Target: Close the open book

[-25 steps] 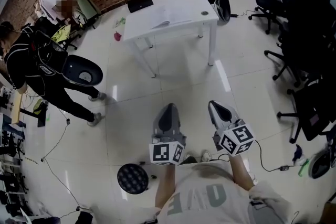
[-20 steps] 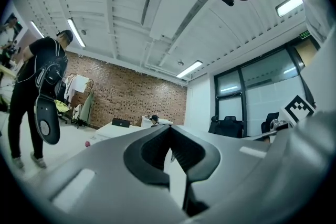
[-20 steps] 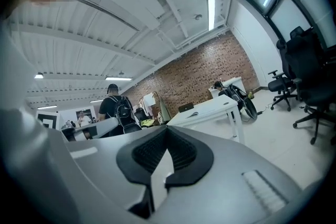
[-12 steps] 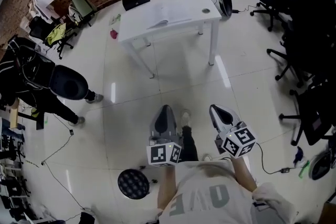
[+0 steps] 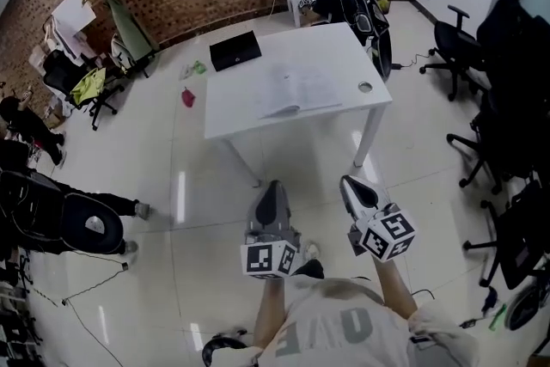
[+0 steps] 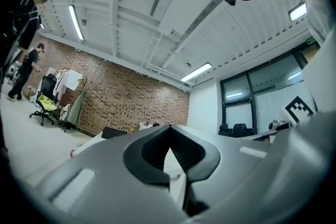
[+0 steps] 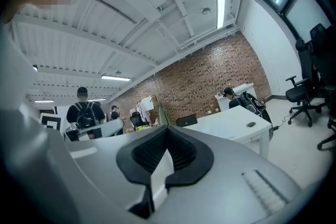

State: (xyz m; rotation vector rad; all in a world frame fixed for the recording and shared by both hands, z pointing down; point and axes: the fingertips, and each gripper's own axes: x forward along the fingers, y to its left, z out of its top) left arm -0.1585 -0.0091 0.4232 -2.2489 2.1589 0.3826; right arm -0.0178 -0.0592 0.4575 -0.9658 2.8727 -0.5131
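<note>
The left gripper (image 5: 273,186) and the right gripper (image 5: 347,182) both have their jaws pressed together with nothing between them, and they point across the floor at the white table (image 5: 243,103) ahead. The open book (image 5: 296,93) lies flat on that table, straight ahead of both grippers and well out of reach. It looks light and thin, with floppy pages that could crease, so it is probably best taken by one cover's outer edge and folded over toward the spine.

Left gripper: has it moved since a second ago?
Yes: the left gripper is closer to the white table, with a smaller gap between them in the head view.
</note>
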